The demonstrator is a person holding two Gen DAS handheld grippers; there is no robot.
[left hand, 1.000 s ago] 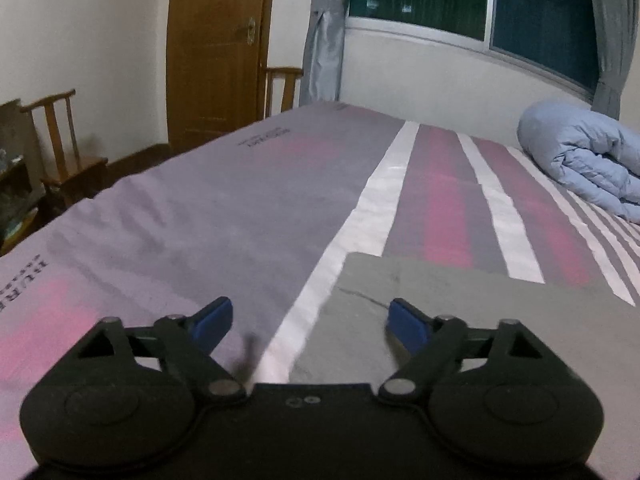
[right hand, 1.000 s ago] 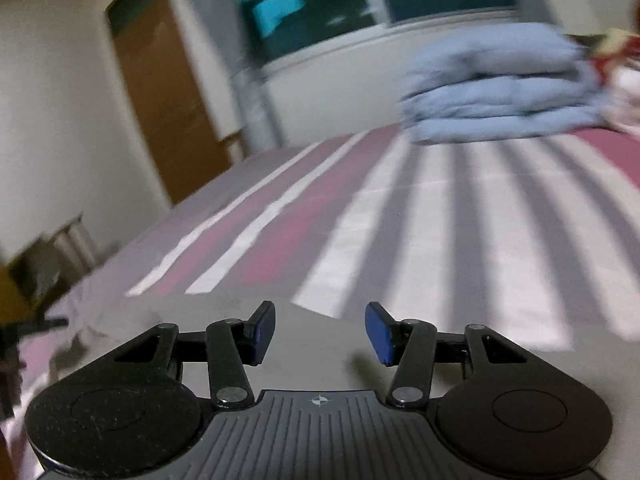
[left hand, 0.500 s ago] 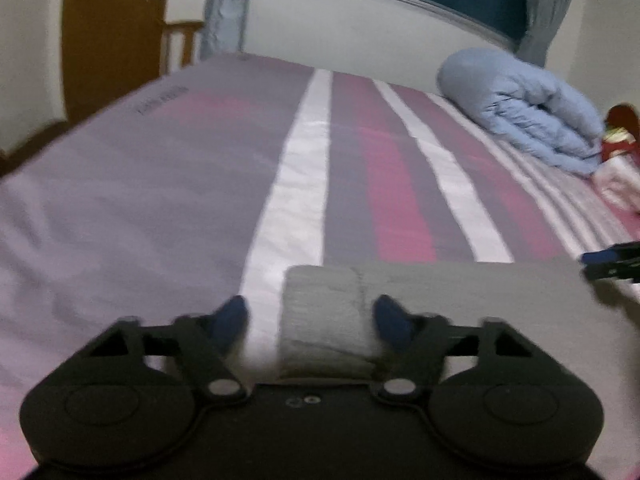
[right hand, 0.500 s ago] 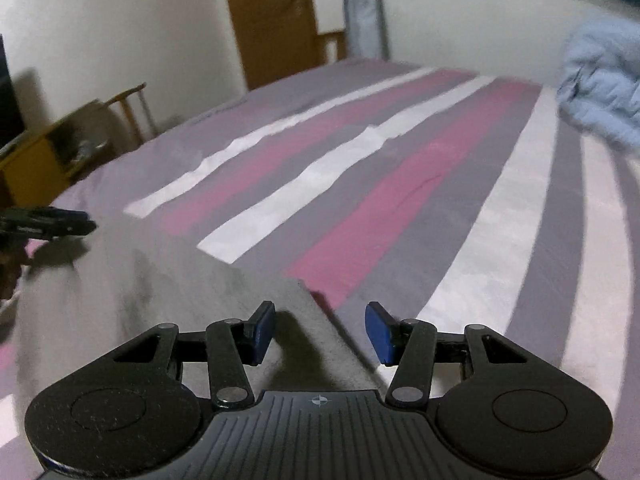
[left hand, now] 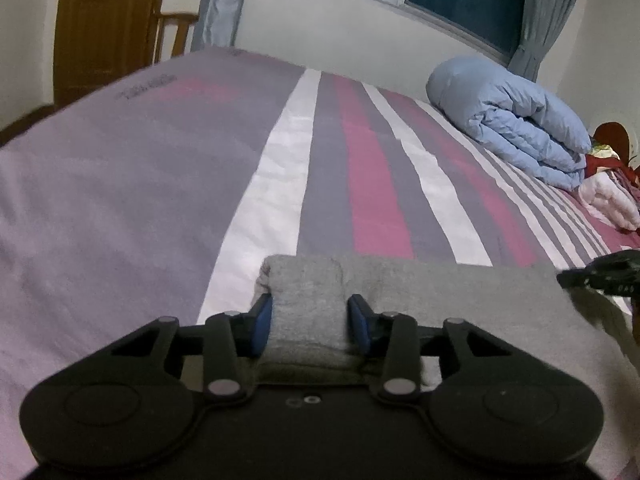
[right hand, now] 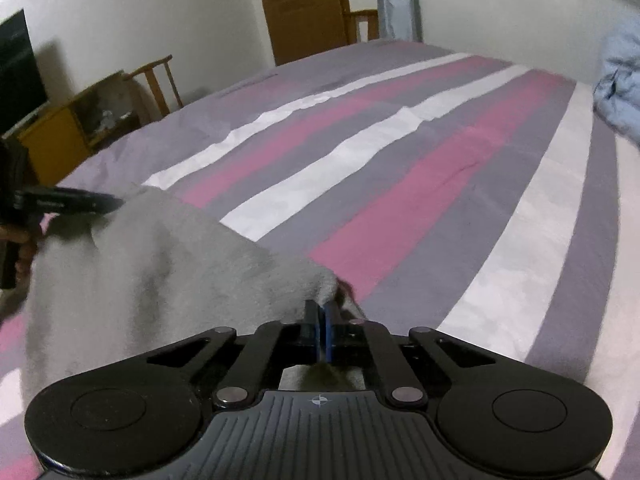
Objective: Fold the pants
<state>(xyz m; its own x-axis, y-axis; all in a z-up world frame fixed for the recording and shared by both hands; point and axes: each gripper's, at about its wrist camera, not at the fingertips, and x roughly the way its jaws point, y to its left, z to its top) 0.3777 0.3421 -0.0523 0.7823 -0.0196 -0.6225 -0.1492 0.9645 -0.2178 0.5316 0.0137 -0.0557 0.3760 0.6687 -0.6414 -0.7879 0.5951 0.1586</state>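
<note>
a bed point(left hand: 120, 208) with a pink, grey and white striped sheet fills a room with a wooden door point(right hand: 304, 4) and a rolled blue duvet point(left hand: 516, 128) at the far right. the grey pants point(left hand: 440, 292) lie at the near edge, long axis left to right. the left hand-held gripper point(left hand: 310, 322), its jaws just closing, clamps the left end; the right hand-held gripper point(right hand: 321, 330) is pinched tight on the right corner.

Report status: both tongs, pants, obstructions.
Left tongs just closed on bunched corner of grey pants. Right tongs shut on other corner. Bedspread ahead unobstructed.
</note>
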